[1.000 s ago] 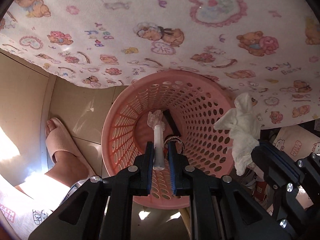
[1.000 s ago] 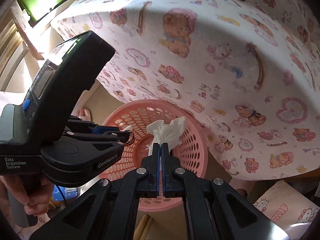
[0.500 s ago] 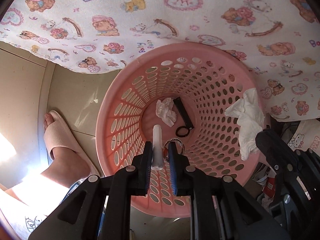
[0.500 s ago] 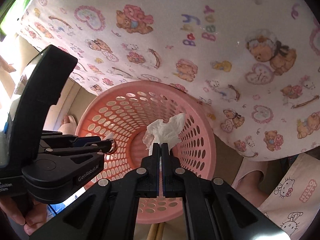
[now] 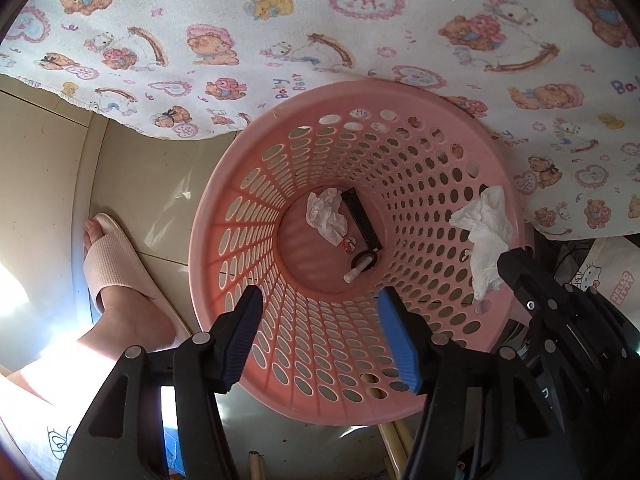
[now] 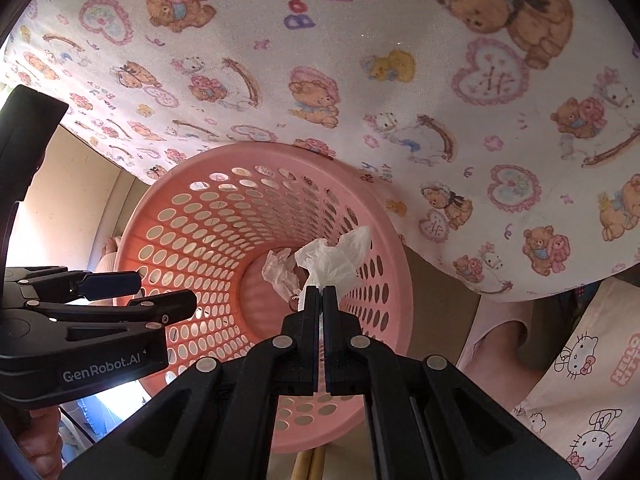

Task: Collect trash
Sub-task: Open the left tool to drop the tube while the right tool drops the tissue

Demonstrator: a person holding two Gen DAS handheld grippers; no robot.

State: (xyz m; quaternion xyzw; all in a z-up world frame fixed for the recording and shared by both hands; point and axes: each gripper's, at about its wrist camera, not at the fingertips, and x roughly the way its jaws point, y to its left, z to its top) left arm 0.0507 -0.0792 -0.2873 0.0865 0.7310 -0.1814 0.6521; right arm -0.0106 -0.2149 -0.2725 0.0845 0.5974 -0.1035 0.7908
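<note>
A pink perforated basket [image 5: 240, 216] stands on the floor under the table edge; it also shows in the right wrist view [image 6: 168, 216]. On its bottom lie a crumpled tissue [image 5: 326, 216], a black bar [image 5: 362, 222], a dark ring and a small white tube [image 5: 357, 271]. My left gripper [image 5: 320, 316] is open and empty above the basket mouth. My right gripper [image 6: 320, 290] is shut on a white tissue [image 6: 334, 258] and holds it over the basket's right side; the tissue also shows in the left wrist view [image 5: 486, 236].
A tablecloth printed with bears and hearts [image 5: 320, 20] hangs just behind the basket. A person's foot in a pink slipper [image 5: 116, 268] is on the tiled floor to the left. Hello Kitty fabric [image 6: 592, 368] is at the right.
My left gripper opened and let go of the white tube, which now lies on the basket bottom. Both grippers moved closer over the basket; the right still holds the tissue.
</note>
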